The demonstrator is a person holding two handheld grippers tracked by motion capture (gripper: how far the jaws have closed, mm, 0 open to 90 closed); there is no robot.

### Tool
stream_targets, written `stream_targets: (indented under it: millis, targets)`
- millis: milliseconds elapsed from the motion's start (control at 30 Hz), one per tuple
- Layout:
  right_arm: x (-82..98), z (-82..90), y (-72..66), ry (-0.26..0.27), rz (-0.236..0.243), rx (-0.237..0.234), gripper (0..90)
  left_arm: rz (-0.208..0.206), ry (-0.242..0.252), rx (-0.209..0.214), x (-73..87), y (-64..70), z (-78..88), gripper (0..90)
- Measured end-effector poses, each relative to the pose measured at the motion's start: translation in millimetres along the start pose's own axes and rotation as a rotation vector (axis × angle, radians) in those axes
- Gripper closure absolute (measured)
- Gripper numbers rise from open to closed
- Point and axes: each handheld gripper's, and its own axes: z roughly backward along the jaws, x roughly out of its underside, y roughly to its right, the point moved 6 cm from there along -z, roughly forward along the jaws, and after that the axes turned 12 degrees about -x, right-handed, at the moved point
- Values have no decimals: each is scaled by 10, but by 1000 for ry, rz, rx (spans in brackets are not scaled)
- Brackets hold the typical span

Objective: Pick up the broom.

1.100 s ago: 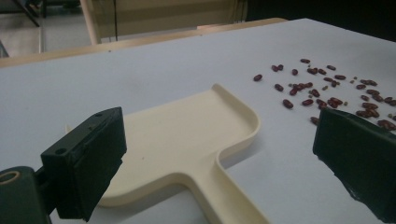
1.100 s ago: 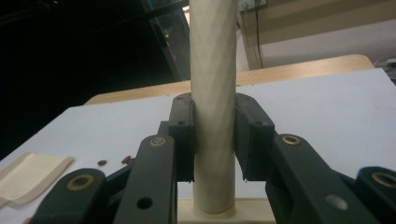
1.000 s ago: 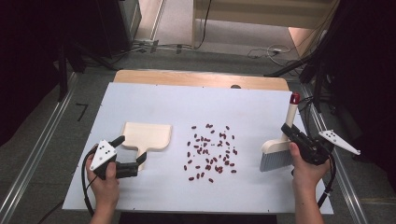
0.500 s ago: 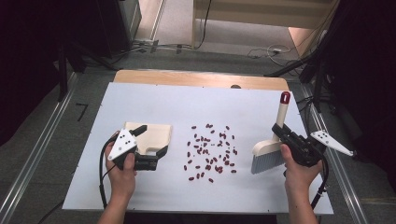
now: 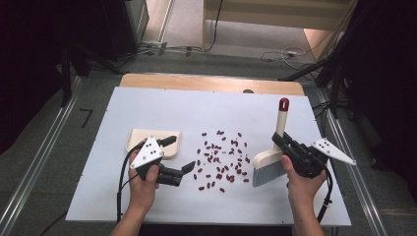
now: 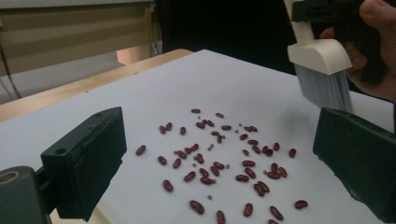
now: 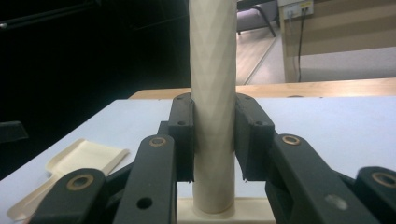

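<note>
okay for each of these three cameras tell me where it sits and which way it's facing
High view: above the person's side, looking forward and down on the table; both forearms, left gripper and right gripper show.
Left gripper view: rides the left gripper, looking between its open jaws across the red beans toward the brush.
Right gripper view: rides the right gripper, looking along its jaws clamped on the brush handle.
Shared: brush in all three; beans in the high and left gripper views.

scattered beans between dustpan and brush, bare table behind
</note>
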Motion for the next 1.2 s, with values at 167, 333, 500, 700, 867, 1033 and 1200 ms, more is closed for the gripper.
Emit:
stream_targets:
  millis: [167, 333, 500, 700, 867, 1033, 1200]
  targets:
    - [37, -71, -116, -12, 6, -28, 694, -9, -8, 19, 0, 132, -47, 31]
    - [79, -147, -246, -27, 21, -50, 694, 9, -16, 48, -27, 247, -77, 31]
    - [111, -207, -375, -35, 33, -70, 693, 48, -22, 79, -77, 368, -91, 49]
    - [149, -275, -516, -47, 45, -88, 693, 61, -45, 63, -129, 526, -123, 203]
    - [189, -328, -604, -55, 55, -94, 693, 76, -60, 120, -150, 643, -131, 244]
    - [232, -384, -692, -65, 66, -104, 693, 99, -94, 183, -118, 753, -174, 293]
    - [272, -432, -813, -73, 92, -112, 693, 128, -113, 234, -77, 860, -225, 364]
